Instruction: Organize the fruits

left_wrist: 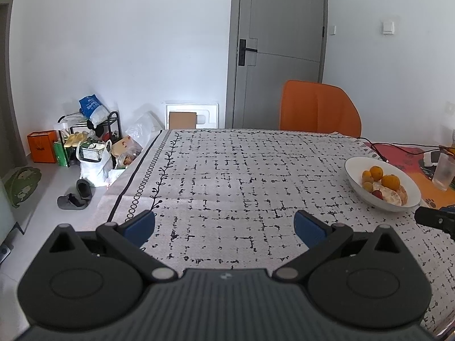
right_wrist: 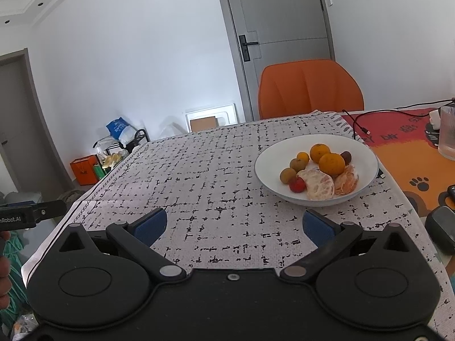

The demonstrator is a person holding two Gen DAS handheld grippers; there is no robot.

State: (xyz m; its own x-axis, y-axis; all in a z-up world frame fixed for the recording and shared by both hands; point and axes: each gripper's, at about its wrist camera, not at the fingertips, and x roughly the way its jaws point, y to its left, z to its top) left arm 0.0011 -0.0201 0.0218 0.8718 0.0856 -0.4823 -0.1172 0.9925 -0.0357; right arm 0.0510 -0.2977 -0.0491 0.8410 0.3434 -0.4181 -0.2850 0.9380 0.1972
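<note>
Likely done or not begun: all fruit (right_wrist: 321, 172) piled in bowl (right_wrist: 267, 170) at right of frame. Left tongs (left_wrist: 224, 227) and right tongs (right_wrist: 234, 224) both spread apart, empty. Next: reach into bowl.

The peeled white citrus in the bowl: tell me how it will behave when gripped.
The peeled citrus shows bare segments, so it is probably soft and may split or crush under pressure. It leans against other fruit in the white bowl, so lifting it could make the small red fruit roll.

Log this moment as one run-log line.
left gripper: open, empty, over tablecloth | right gripper: open, empty, short of bowl | fruit: all in bowl
</note>
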